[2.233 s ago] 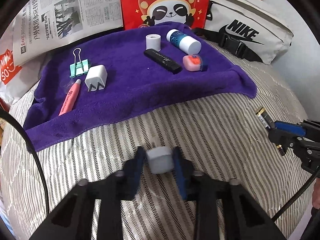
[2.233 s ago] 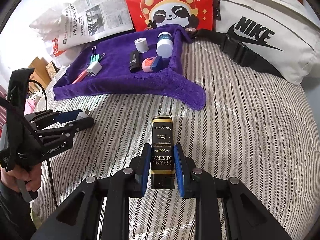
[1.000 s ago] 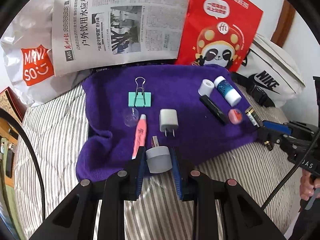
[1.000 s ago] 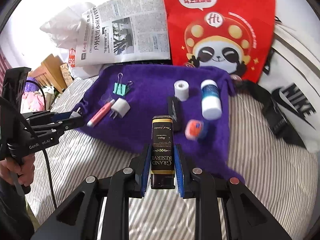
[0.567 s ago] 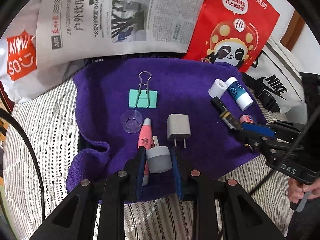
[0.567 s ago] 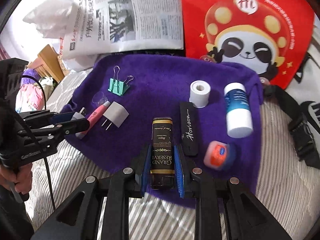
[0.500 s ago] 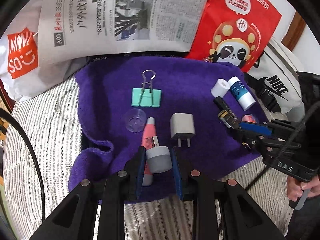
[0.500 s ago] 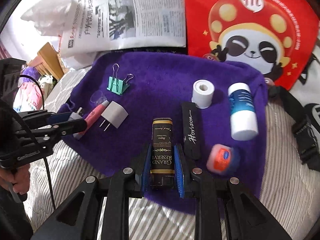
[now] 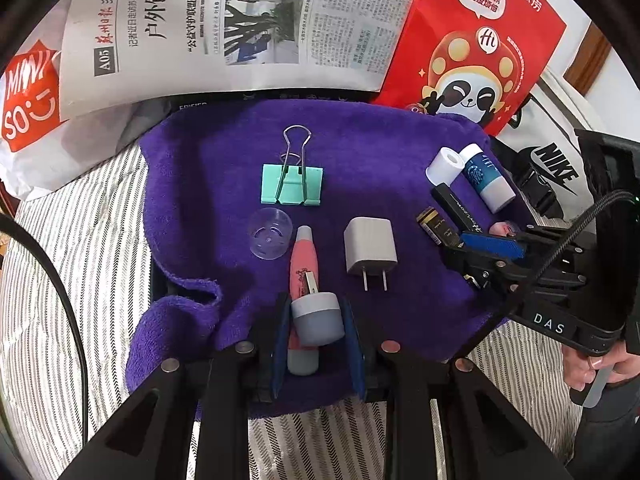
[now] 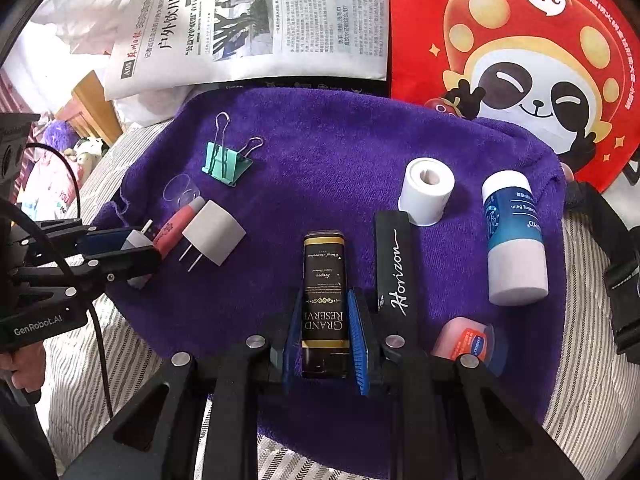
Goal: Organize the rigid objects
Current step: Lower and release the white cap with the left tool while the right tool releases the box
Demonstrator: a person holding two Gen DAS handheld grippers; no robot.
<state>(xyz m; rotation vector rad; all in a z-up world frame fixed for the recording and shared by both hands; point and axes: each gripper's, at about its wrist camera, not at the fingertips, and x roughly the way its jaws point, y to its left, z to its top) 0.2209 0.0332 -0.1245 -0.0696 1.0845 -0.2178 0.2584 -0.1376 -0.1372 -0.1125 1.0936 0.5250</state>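
Observation:
A purple towel (image 9: 224,184) lies on a striped bed. My left gripper (image 9: 316,320) is shut on a small grey USB plug (image 9: 318,318), held just over the pink tube (image 9: 303,258) near the towel's front edge. My right gripper (image 10: 324,332) is shut on a black "Grand Reserve" box (image 10: 324,280), low over the towel beside the black Horizon bar (image 10: 394,260). On the towel also lie a white charger (image 9: 370,242), a green binder clip (image 9: 291,184), a clear cap (image 9: 269,233), a white roll (image 10: 426,190), a blue-and-white bottle (image 10: 512,240) and an orange tin (image 10: 466,342).
A newspaper (image 9: 224,24), a red panda bag (image 9: 476,48) and a white Miniso bag (image 9: 32,92) stand behind the towel. A white Nike bag (image 9: 556,164) with a black strap lies to the right. Striped bedding (image 9: 72,280) surrounds the towel.
Both grippers have moved forward from the bare bedding to over the towel and lowered toward it, each still holding its object. The right gripper now sits beside the Horizon bar.

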